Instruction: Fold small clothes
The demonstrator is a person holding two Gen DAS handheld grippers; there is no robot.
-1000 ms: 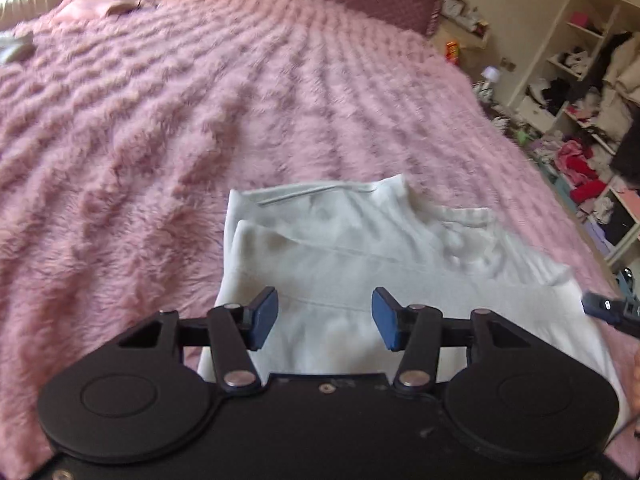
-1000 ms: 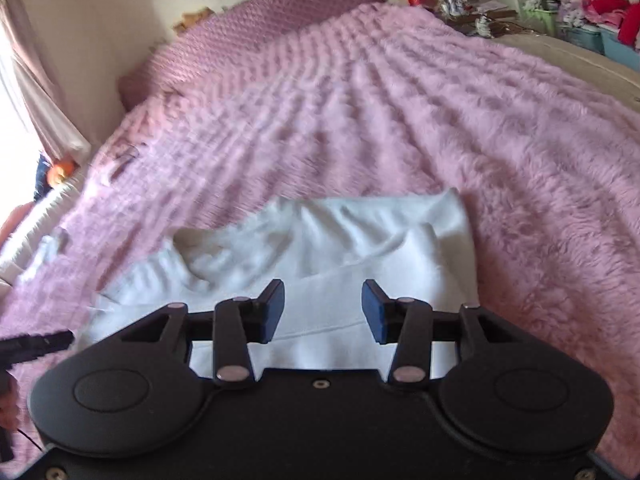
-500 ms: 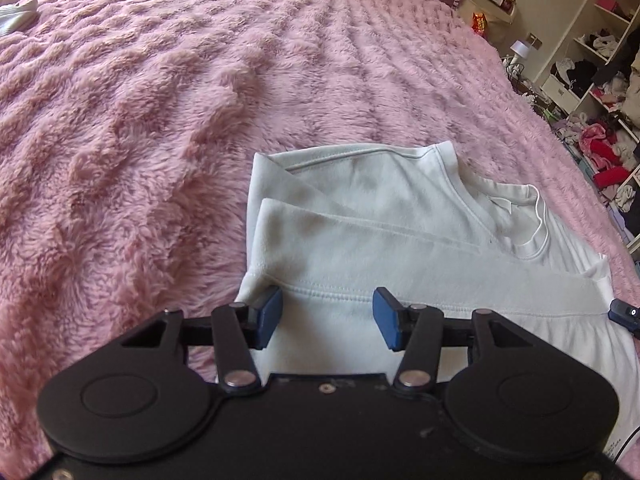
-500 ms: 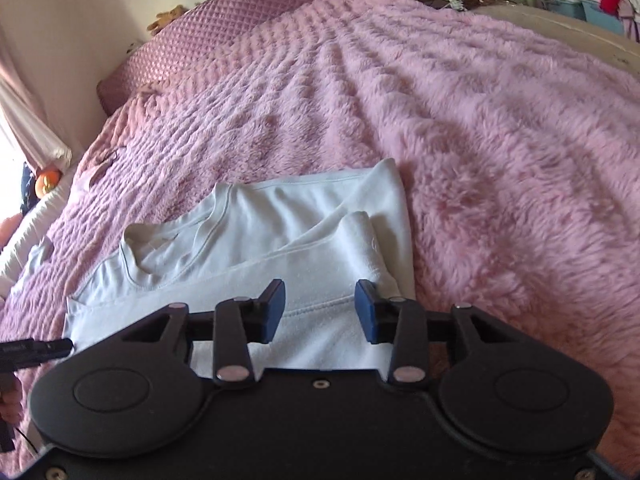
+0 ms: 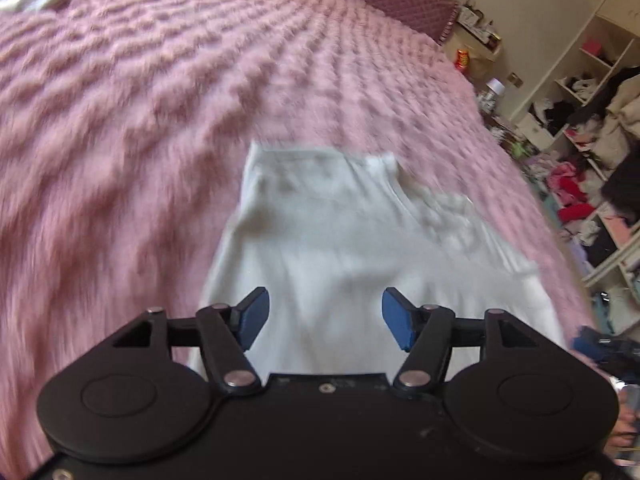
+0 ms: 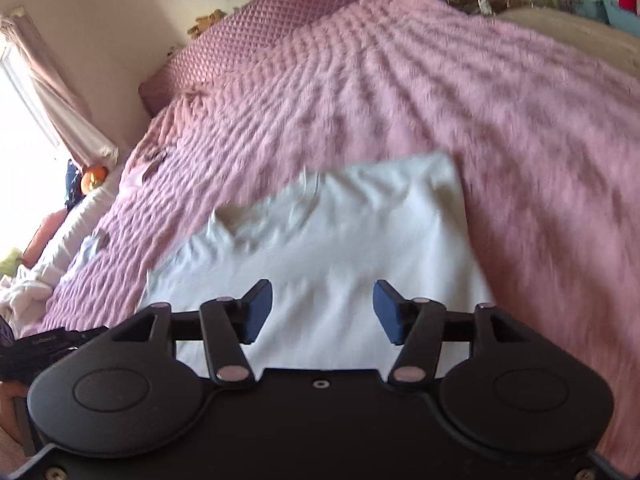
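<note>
Both the left gripper (image 5: pixel 325 317) and right gripper (image 6: pixel 322 311) have fingers wide open, holding nothing, above the white shirt (image 5: pixel 344 248) on the pink bed (image 5: pixel 120 120).

My bed is covered in a fluffy pink ribbed blanket (image 5: pixel 168 92), and a quilted mauve headboard cushion (image 6: pixel 256 36) runs along the cream wall (image 6: pixel 100 20) at its far end. To my left, bright daylight comes through a window with a pale pink curtain (image 6: pixel 60 92). To my right stand white open shelves (image 5: pixel 592 92) crammed with clothes.
</note>
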